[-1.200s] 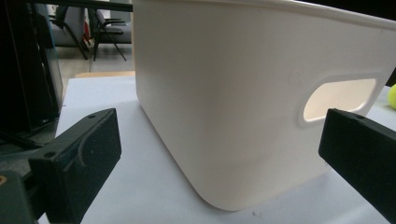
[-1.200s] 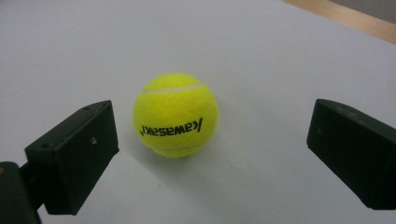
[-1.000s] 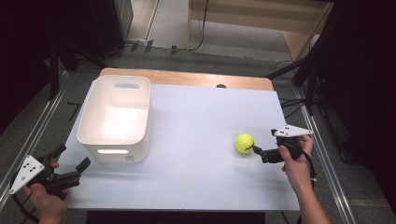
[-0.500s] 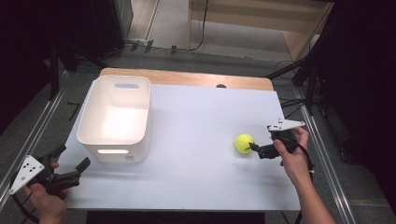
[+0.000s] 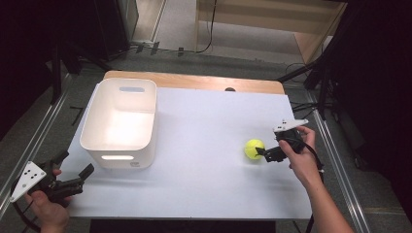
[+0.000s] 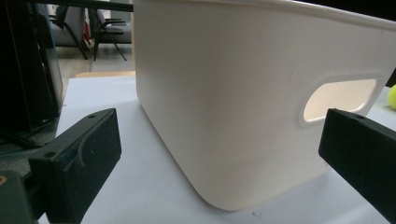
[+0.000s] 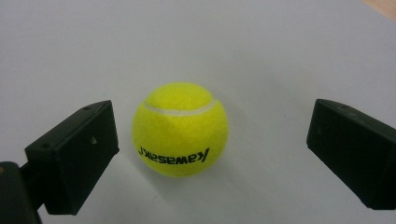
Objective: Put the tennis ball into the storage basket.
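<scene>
I am bringing the right gripper (image 5: 262,153) up to the tennis ball (image 5: 254,148), which is sitting on the counter (image 5: 204,126) near its right edge, well apart from the white bin (image 5: 120,121) at the left. In the right gripper view the jaws are standing wide, one on each side of the ball (image 7: 180,128), not yet touching it, so nothing is being gripped. Closing, lifting and carrying are all left; I am judging the bin to be the likely destination. The left gripper (image 5: 73,179) is hovering off the counter's near left corner, jaws wide, facing the bin's handle slot (image 6: 338,99). On the ball I am reading black lettering, upside down in this view: "Kawasaki".
</scene>
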`<move>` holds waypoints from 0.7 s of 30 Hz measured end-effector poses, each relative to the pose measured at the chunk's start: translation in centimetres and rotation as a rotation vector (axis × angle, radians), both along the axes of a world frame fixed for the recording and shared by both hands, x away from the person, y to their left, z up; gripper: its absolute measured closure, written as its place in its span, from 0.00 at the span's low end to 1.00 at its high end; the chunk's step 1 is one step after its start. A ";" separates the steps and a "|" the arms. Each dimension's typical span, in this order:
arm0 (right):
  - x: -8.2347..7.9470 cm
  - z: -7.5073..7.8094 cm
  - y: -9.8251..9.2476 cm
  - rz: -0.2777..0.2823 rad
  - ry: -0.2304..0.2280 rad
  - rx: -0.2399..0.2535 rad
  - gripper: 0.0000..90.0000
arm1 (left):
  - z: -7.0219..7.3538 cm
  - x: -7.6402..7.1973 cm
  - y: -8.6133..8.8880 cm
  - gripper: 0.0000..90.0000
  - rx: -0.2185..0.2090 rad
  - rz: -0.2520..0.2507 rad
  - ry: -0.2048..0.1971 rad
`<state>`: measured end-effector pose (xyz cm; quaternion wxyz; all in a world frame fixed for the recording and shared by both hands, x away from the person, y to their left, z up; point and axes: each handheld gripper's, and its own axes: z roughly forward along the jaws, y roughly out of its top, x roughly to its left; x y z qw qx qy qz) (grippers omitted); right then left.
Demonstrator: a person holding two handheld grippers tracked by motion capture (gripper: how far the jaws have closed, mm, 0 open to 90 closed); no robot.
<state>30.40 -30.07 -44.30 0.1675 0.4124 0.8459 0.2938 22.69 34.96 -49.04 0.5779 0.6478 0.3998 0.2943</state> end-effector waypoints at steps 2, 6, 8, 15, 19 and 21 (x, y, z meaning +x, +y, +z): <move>0.3 -0.1 0.1 0.011 0.017 -0.009 0.01 | 0.0 0.0 0.0 0.00 0.000 0.000 0.000; 0.8 -0.4 0.3 0.019 0.061 -0.031 0.01 | 0.0 0.0 0.0 0.00 0.000 0.000 0.000; 1.0 -0.6 0.3 0.017 0.083 -0.037 0.01 | 0.0 0.0 0.0 0.00 0.001 0.000 0.001; 1.6 -1.1 0.8 0.030 0.146 -0.055 0.02 | 0.0 0.0 0.0 0.00 0.007 -0.002 0.000; 2.0 -1.1 1.0 0.050 0.171 -0.075 0.02 | 0.0 0.0 0.0 0.00 0.008 -0.002 0.000; 2.1 -1.0 1.1 0.046 0.183 -0.074 0.02 | 0.0 0.0 0.0 0.00 0.009 -0.002 0.000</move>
